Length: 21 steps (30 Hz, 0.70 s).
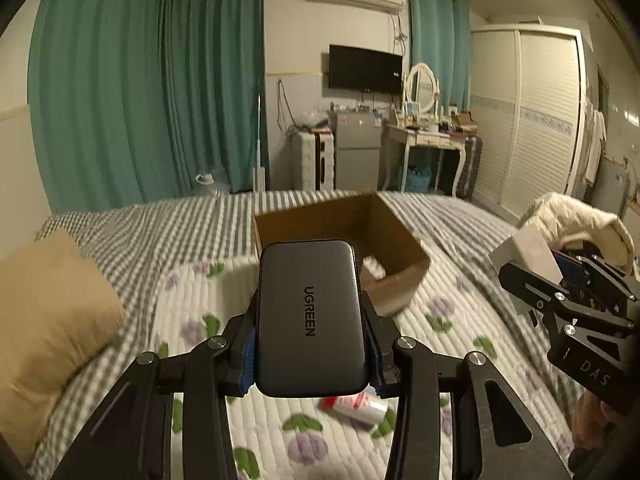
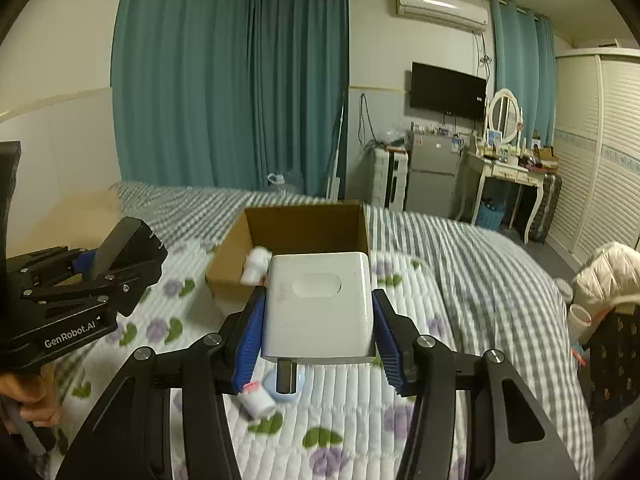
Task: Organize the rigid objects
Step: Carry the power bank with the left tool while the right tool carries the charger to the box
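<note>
Beyond both claws, a bed [image 2: 460,248] fills a bedroom hung with teal curtains [image 2: 224,88]; a grey-and-white gingham cover gives way, nearer the claws, to a white quilted spread [image 2: 352,408] printed with purple flowers and green leaves. An open brown cardboard box [image 2: 304,224] sits on the bed just ahead of both claws, a small white object lying inside. Past the bed's far edge stand a small grey fridge [image 2: 432,176], a white dressing desk [image 2: 504,172] with an oval mirror, a wall-mounted black television [image 2: 448,90] and, at right, a louvred white wardrobe [image 2: 600,140]. An air conditioner [image 2: 440,6] hangs above.

The left claw [image 1: 310,344] is clenched on a smooth, dark grey power bank [image 1: 310,316] with rounded corners and UGREEN lettering, held between blue ribbed pads above the quilt. The right claw [image 2: 318,332] grasps a glossy white charger block [image 2: 320,308], boxy with softened edges, metal prongs jutting toward the camera. Below it, on the quilt, lie a small white bottle [image 2: 258,400] and a pale blue round item [image 2: 288,390], partly hidden. A tan pillow [image 1: 48,320] rests to the left of the left claw.
</note>
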Motion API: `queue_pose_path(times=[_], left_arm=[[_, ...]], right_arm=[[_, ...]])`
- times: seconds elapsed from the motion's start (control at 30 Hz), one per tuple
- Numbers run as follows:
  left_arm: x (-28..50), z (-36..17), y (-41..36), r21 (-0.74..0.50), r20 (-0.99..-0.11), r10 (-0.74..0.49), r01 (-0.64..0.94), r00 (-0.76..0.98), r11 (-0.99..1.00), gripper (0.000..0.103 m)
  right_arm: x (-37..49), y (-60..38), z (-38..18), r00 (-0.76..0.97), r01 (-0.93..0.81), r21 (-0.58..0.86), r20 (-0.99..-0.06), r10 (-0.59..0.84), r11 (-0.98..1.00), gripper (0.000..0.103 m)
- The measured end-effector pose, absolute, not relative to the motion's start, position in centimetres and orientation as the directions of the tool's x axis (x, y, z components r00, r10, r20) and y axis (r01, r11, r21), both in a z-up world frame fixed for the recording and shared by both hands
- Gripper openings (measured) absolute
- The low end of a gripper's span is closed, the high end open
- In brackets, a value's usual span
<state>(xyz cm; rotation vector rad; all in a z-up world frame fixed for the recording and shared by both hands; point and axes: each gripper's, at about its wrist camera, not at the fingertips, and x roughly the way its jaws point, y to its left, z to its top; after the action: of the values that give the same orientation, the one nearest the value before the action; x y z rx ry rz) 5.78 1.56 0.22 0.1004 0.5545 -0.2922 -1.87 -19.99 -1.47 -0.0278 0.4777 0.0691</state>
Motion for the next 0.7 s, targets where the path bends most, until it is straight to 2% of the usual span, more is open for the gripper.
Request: queue_pose_path(times=[0.33,0.57,0.7], left_arm=[[10.9,3.6,1.5,-0.002,-0.485,-0.235,0.268,0.842,0.963,0.043],[15.3,2.9,0.9,-0.014,-0.477,-0.237,0.262,0.846,0.965,0.043],[18.2,1.6,0.6,-0.049,-0.506,-0.254,0.267,0.824,0.963,0.043]], right_arm=[[2.9,-19.9,3.1,0.911,-0.099,-0.029,-0.404,0.078,0.995,0.050],[7.4,-20.2,3.8,0.920,-0.094,-0.038,-0.385,0.072,0.995,0.050],[10.8,-20.6,3.4,0.918,-0.094,-0.032,-0.389,0.074,0.995,0.050]])
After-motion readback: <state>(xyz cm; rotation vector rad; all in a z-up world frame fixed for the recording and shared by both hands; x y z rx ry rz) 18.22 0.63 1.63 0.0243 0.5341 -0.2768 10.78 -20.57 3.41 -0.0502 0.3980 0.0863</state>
